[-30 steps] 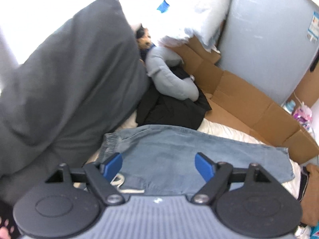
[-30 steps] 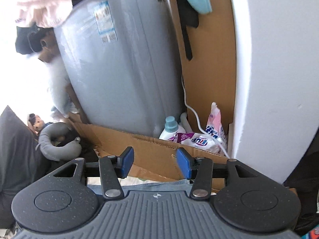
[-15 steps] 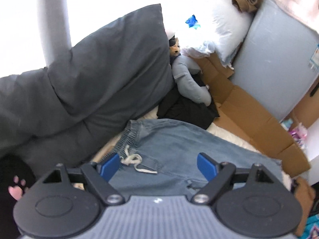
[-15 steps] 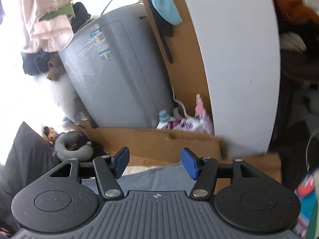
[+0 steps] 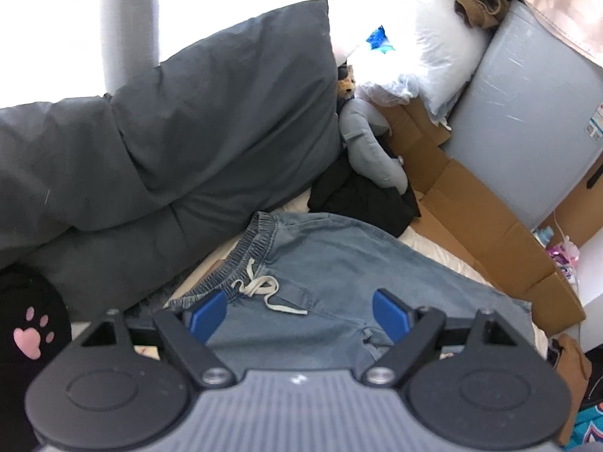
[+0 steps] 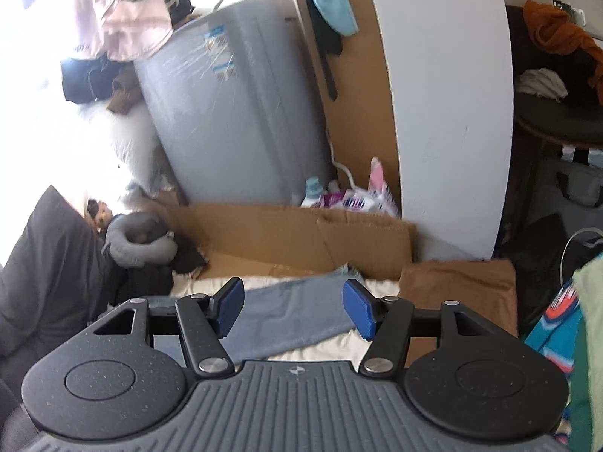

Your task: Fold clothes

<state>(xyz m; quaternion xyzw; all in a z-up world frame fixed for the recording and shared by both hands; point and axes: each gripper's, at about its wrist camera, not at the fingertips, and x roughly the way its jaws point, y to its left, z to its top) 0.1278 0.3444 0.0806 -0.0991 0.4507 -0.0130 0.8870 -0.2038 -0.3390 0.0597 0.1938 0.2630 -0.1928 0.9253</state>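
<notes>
- A pair of light-blue denim trousers (image 5: pixel 339 263) lies spread on the cream bedsheet (image 6: pixel 331 346), its elastic waistband (image 5: pixel 241 256) toward the dark grey pillow (image 5: pixel 188 132) and its legs running off toward the cardboard (image 6: pixel 301 233) at the bed's far side.
- The white drawstring (image 5: pixel 264 290) lies loose on top just below the waistband, so the front of the garment faces up.
- From the left wrist view the trousers look flat in a single layer, with no clear crosswise fold. That would fit a garment laid out ready to be folded, or one doubled leg over leg lengthwise — I cannot tell which.
- The left gripper (image 5: pixel 297 312) hovers over the waist end, jaws spread wide and holding nothing. Its left fingertip is near the waistband's near corner, which I judge a sensible hold, since the thick elastic gives a firm edge to pinch.
- The right gripper (image 6: pixel 292 307) hangs above the leg end (image 6: pixel 294 312), jaws likewise released and empty; the denim shows between the blue pads but below them, not pinched.
- One tool at each end suits a long garment — it lets the cloth be kept taut and straight when lifted.
- A black garment (image 5: pixel 361 196) and a grey neck pillow (image 5: pixel 369 150) lie just beyond the waistband, close enough to snag if the denim is dragged that way.
- A grey appliance (image 6: pixel 233 113) stands behind the cardboard, well clear.
</notes>
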